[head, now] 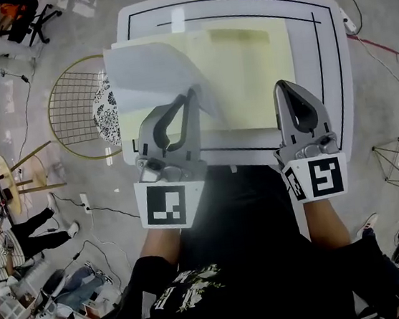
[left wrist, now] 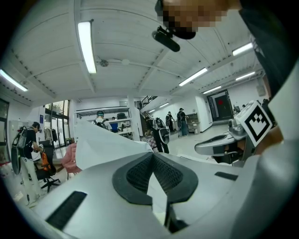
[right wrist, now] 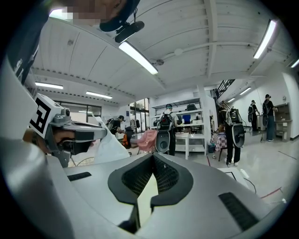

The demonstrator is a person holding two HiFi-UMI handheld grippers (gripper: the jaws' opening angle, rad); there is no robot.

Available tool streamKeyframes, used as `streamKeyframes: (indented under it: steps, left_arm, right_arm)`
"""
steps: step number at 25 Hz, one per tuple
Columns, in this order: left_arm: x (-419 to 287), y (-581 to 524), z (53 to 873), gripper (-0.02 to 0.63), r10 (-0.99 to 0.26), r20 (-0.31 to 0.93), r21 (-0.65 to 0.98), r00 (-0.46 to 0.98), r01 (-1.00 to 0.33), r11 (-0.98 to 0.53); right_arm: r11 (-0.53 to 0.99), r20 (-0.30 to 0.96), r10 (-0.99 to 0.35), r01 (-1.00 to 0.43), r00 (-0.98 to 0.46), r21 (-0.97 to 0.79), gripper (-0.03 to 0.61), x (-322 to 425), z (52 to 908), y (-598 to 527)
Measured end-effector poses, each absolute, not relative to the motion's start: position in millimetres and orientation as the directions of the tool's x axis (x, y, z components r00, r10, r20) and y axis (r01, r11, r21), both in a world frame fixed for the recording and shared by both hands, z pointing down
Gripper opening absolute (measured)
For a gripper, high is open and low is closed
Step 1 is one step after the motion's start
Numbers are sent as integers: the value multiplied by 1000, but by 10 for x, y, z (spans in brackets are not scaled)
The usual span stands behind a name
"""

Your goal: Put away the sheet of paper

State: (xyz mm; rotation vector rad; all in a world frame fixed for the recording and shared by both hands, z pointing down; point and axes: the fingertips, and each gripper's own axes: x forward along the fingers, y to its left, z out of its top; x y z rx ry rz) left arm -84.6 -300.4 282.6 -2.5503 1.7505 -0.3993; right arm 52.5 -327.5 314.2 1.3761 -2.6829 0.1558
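Note:
A white sheet of paper (head: 149,71) is lifted and curled above the left part of the white table (head: 332,66). My left gripper (head: 192,91) is shut on the sheet's near right corner. In the left gripper view the sheet (left wrist: 100,144) rises leftward from the shut left gripper (left wrist: 153,156). A pale yellow folder (head: 247,77) lies flat on the table under and beside the sheet. My right gripper (head: 282,84) is at the folder's near right part, jaws together. In the right gripper view a pale yellow strip (right wrist: 148,189) is pinched in the right gripper (right wrist: 153,158).
A gold wire basket (head: 74,109) with a patterned item (head: 106,112) stands on the floor left of the table. A round wooden stool (head: 22,180) is farther left. A power strip (head: 347,23) and cables lie at the right. People stand around the room.

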Motion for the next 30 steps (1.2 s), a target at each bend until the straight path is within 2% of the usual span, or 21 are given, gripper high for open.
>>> streamKeyframes:
  steps: [10,16,20,23,30]
  left_arm:
    - [-765,-3130,2949,0,-892,215,-106,398,-898,-427]
    - [-576,-3042,2814,0,-840,174,-140,514,-831,-538]
    - [-602,-3027,2908,0,-782,177,-32,598,-790,-612]
    - [-812,-3076,3193,0,-789,252,99,560,-826,-555]
    - [-1225,-3213,3608,0,-815,345,89,466,-880,-466]
  right_arm:
    - [566,212,-798,-822,-564,-54,-8,442,3397,-3317]
    - [555,247,-798,-830,-549,-50,-8,340,3534,-3224]
    - [545,253,-805,-837,-536,-39,-8,325,3550,-3219]
    - [544,258,-806,-838,-533,-34,-8,346,3540,-3179]
    - [557,302,-785,-829,-542,-41,-8,250,3708,-3199]
